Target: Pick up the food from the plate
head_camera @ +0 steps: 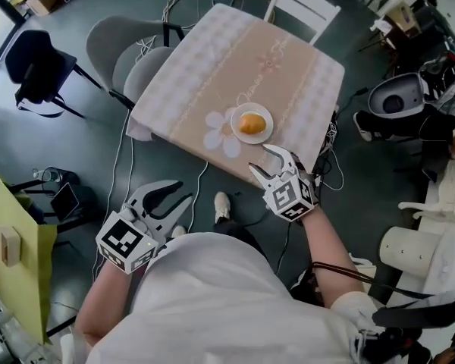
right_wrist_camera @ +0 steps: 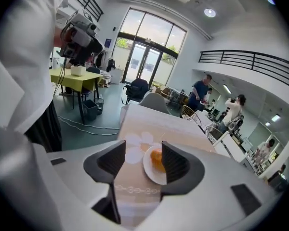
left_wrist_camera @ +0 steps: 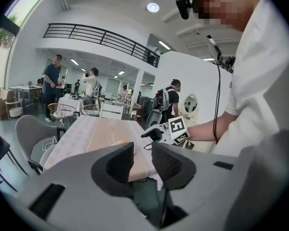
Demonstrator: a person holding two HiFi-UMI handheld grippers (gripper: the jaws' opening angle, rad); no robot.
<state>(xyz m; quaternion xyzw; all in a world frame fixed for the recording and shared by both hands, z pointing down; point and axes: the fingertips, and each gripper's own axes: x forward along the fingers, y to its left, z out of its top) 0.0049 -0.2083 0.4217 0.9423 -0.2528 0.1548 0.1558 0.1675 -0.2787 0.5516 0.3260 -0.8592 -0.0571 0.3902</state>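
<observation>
Nearest the body, the left gripper [head_camera: 183, 191] is held low, short of the table's edge, with its jaws apart and nothing between them. It is judged to be parked out of the way. Further on, the right gripper [head_camera: 261, 158] is raised at the near edge of the table [head_camera: 212, 59], jaws parted and empty, and is lined up on the orange food [head_camera: 251, 123] — not yet touched. Beyond, the food is seen resting on the white plate [head_camera: 268, 132].

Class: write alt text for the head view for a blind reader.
On a cloth-covered table, orange food sits on a white plate. The right gripper, jaws apart, points toward it; the left gripper hangs open off the table.
</observation>
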